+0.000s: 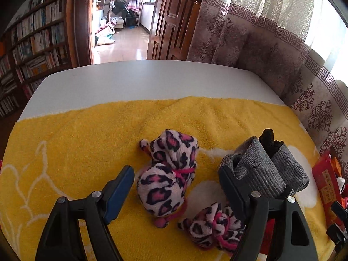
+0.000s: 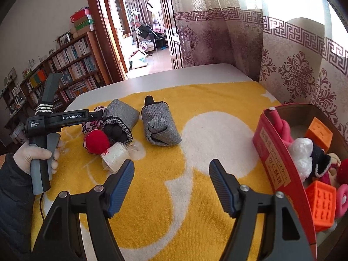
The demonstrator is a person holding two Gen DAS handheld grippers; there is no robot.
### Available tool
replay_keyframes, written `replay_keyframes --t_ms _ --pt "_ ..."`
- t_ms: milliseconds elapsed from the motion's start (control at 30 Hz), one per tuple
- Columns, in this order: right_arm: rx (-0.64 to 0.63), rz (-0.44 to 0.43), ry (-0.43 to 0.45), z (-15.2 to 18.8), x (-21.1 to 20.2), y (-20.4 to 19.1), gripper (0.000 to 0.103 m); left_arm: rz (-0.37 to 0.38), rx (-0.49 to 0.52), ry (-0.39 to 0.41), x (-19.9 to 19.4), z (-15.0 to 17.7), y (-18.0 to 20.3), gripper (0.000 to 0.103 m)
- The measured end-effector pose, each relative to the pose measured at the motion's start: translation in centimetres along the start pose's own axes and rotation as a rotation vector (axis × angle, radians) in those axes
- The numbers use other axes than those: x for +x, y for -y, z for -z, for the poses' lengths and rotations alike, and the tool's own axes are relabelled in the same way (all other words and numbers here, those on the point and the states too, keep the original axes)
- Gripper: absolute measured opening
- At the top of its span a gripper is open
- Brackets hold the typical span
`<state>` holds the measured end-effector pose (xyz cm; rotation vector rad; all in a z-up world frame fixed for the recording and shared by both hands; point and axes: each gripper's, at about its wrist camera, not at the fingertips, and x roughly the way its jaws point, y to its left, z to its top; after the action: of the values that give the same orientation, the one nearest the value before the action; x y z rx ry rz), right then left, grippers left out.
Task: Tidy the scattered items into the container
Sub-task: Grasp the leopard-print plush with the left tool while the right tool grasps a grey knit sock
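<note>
My left gripper [image 1: 176,180] is open, its jaws on either side of a pink leopard-print plush roll [image 1: 167,174] on the yellow towel [image 1: 87,141]. A second leopard-print roll [image 1: 213,224] lies below it, and a grey rolled sock [image 1: 261,169] sits behind the right finger. In the right wrist view the left gripper [image 2: 95,117] hovers over the leopard plush [image 2: 91,126], a red ball [image 2: 96,141], a clear packet [image 2: 115,155] and a grey sock roll [image 2: 119,119]. Another grey sock roll [image 2: 159,126] lies apart. My right gripper [image 2: 171,174] is open and empty. The red container [image 2: 274,152] at right holds toys.
The towel covers a white table [image 1: 141,80] whose far part is bare. Curtains [image 2: 293,65] hang close at the right. A bookshelf [image 1: 37,43] and an open doorway [image 1: 121,21] lie beyond. The container holds orange blocks [image 2: 319,132], a pink rope and a doll.
</note>
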<state>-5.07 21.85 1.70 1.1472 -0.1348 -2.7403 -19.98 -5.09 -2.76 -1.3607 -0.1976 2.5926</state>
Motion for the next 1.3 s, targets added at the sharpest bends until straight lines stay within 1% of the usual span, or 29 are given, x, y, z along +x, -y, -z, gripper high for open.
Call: replay_keyframes --t_ms 167,200,233,300,333,367,433,567,733,800,967,1133,1167,1200,1233,1300 --pt "-0.003 0.008 -0.010 -0.7 1.0 0.0 0.075 -0.014 -0.019 -0.009 1.4 0.3 -0.6 0.081" --pt "-0.003 0.006 -0.015 -0.8 1.3 0.0 0.075 -0.022 -0.018 -0.010 1.6 0.4 -0.7 0.075" --pt "-0.002 0.003 -0.020 -1.0 1.6 0.1 0.075 -0.042 -0.006 0.002 1.6 0.6 -0.6 0.072" --pt "-0.004 0.000 -0.025 -1.3 2.1 -0.1 0.075 -0.058 0.018 0.011 1.6 0.6 -0.5 0.057" --pt "-0.006 0.000 -0.026 -1.5 2.3 -0.1 0.075 -0.039 0.015 0.014 1.5 0.6 -0.5 0.053" --pt "-0.010 -0.001 -0.026 -1.7 2.6 -0.2 0.075 -0.025 0.007 0.015 1.4 0.5 -0.6 0.052" --pt "-0.013 -0.008 -0.027 -2.2 3.1 -0.3 0.075 -0.020 0.000 0.027 1.1 0.5 -0.7 0.049" --pt "-0.017 -0.021 -0.028 -3.5 4.3 -0.6 0.075 -0.014 -0.013 0.072 -0.4 0.1 -0.8 0.046" --pt "-0.030 -0.009 -0.047 -4.8 6.7 -0.8 0.075 0.009 -0.028 0.122 -2.1 -0.7 -0.9 0.046" --pt "-0.024 -0.003 -0.064 -5.2 7.8 -0.8 0.075 0.017 -0.028 0.126 -2.2 -0.7 -0.8 0.046" --pt "0.014 -0.039 -0.133 -5.7 10.7 -0.7 0.075 0.030 -0.022 0.113 -2.0 -0.7 -0.5 0.046" --pt "0.040 -0.043 -0.178 -6.1 13.2 -0.6 0.075 0.039 -0.004 0.102 -1.8 -0.4 0.1 0.046" --pt "0.041 -0.050 -0.181 -6.1 13.4 -0.7 0.069 0.040 -0.002 0.101 -1.7 -0.4 0.2 0.046" --pt "0.038 -0.057 -0.184 -6.1 13.6 -0.8 0.058 0.041 0.000 0.100 -1.7 -0.3 0.3 0.046" --pt "0.029 -0.066 -0.192 -6.0 13.7 -1.0 0.054 0.042 0.002 0.098 -1.7 -0.2 0.2 0.046" --pt "0.002 -0.052 -0.180 -5.9 13.5 -1.6 0.049 0.043 0.003 0.094 -1.6 -0.1 0.2 0.046"
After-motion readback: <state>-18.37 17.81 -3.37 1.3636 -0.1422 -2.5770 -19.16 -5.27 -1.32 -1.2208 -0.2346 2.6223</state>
